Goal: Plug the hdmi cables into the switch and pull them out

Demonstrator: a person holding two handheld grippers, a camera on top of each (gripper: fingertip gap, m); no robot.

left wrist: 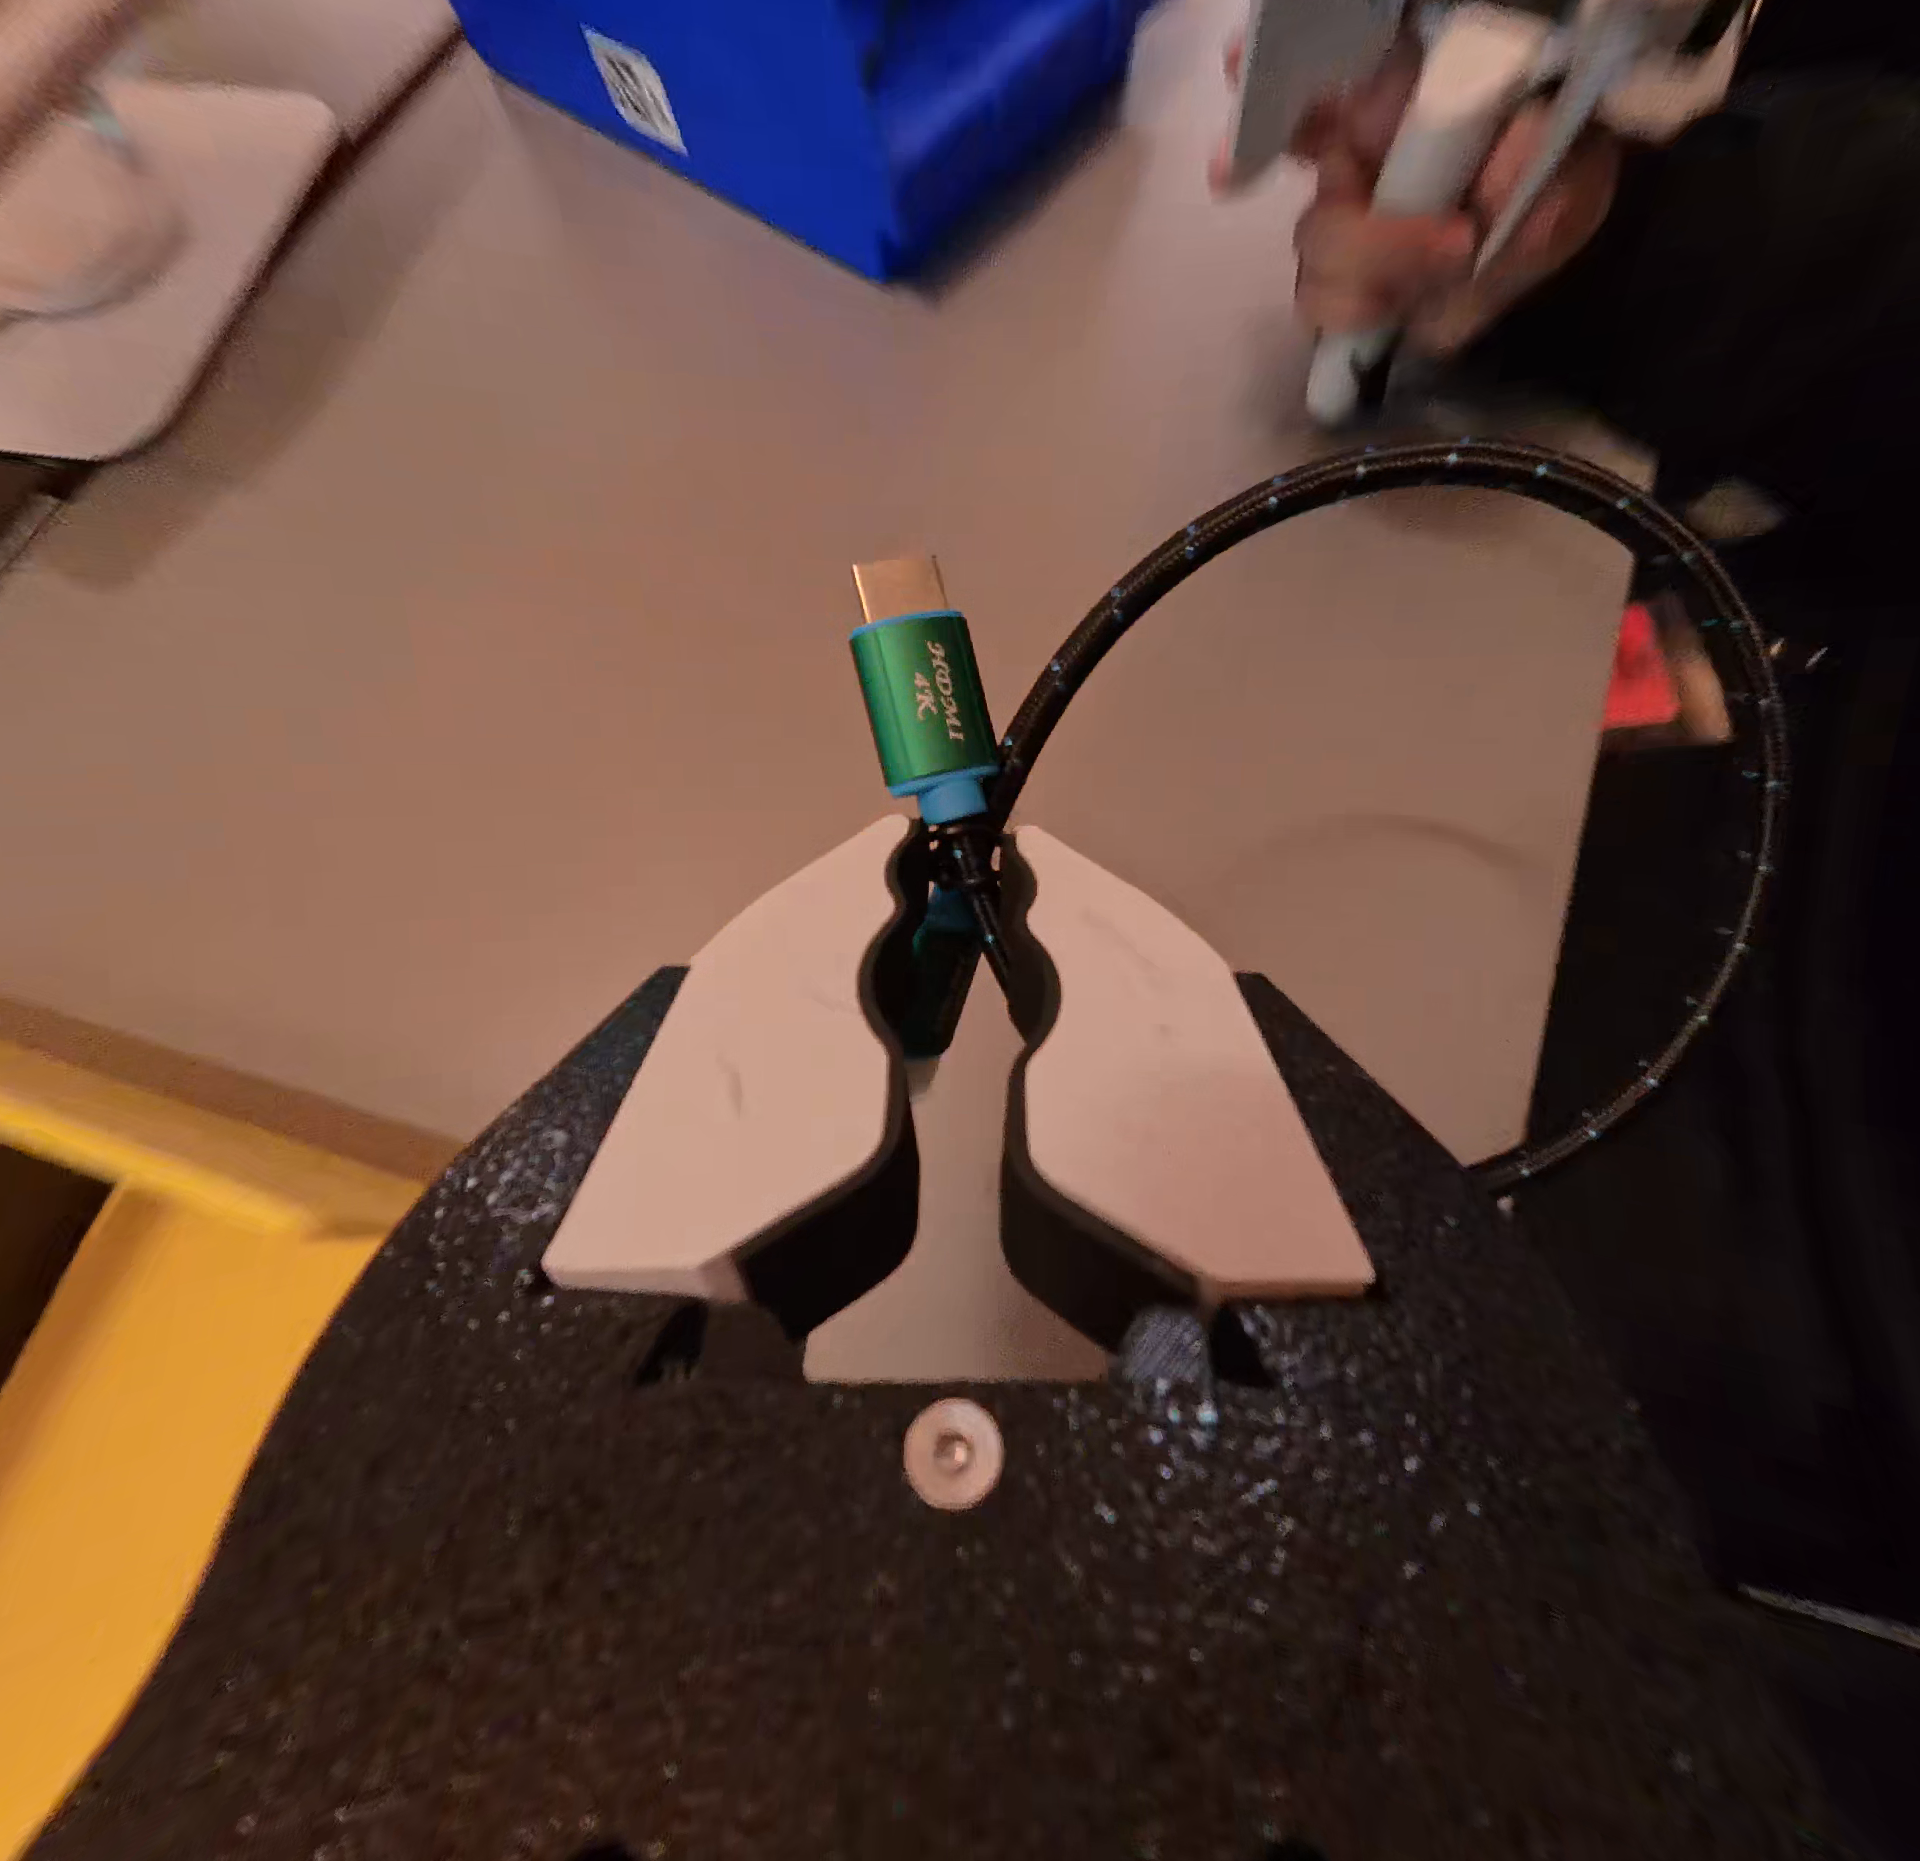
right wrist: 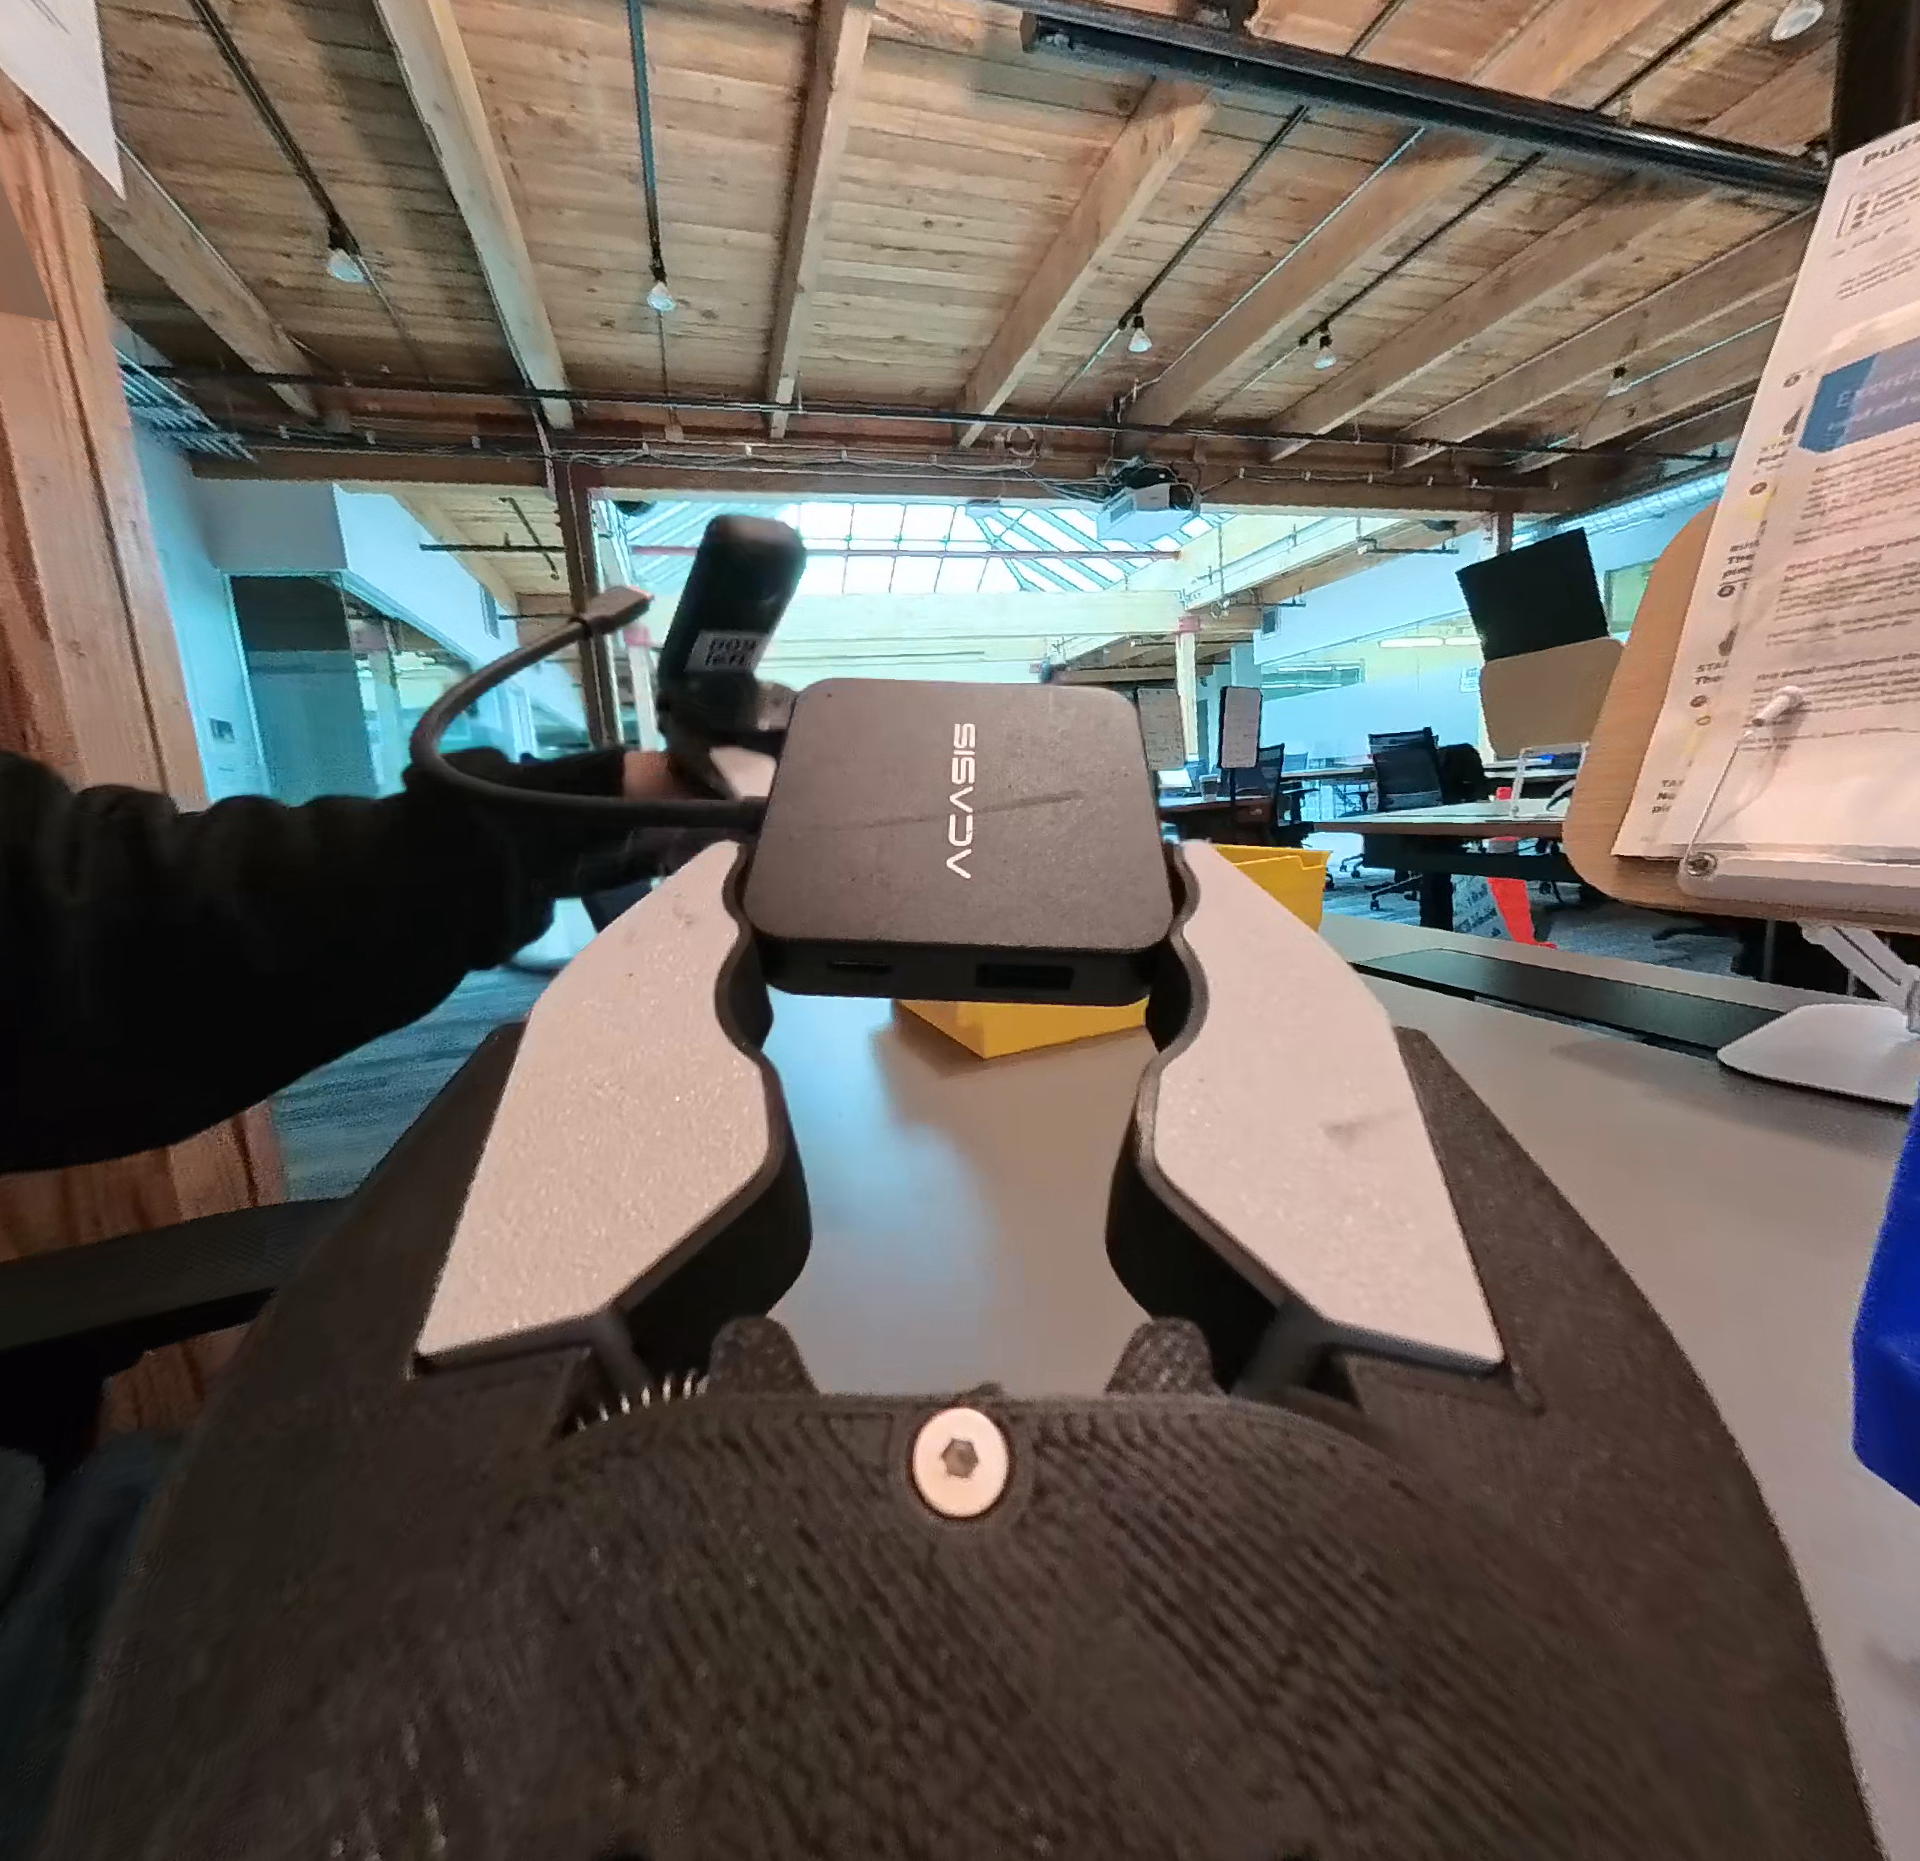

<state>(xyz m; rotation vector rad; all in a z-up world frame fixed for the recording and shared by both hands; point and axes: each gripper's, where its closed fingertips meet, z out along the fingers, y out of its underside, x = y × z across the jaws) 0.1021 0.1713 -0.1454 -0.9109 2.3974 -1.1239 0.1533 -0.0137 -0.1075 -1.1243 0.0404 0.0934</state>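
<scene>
My left gripper [left wrist: 961, 835] is shut on a black braided HDMI cable [left wrist: 1558, 481] just behind its green plug [left wrist: 920, 699]. The plug sticks up past the fingertips with its metal tip free. The cable loops off to the right and back. A second green plug [left wrist: 940, 980] shows lower down between the fingers. My right gripper [right wrist: 956, 876] is shut on the black switch box [right wrist: 956, 803] and holds it above the table, ports facing the camera. The switch's short black lead [right wrist: 468, 710] curls to the left. The right gripper shows blurred in the left wrist view [left wrist: 1403, 149].
A grey table [left wrist: 520, 668] lies below. A blue box [left wrist: 831, 76] stands at the back. A yellow bin [left wrist: 156, 1344] is at the lower left, and also shows in the right wrist view [right wrist: 1039, 1022]. A stand with a printed sheet [right wrist: 1818, 564] is on the right.
</scene>
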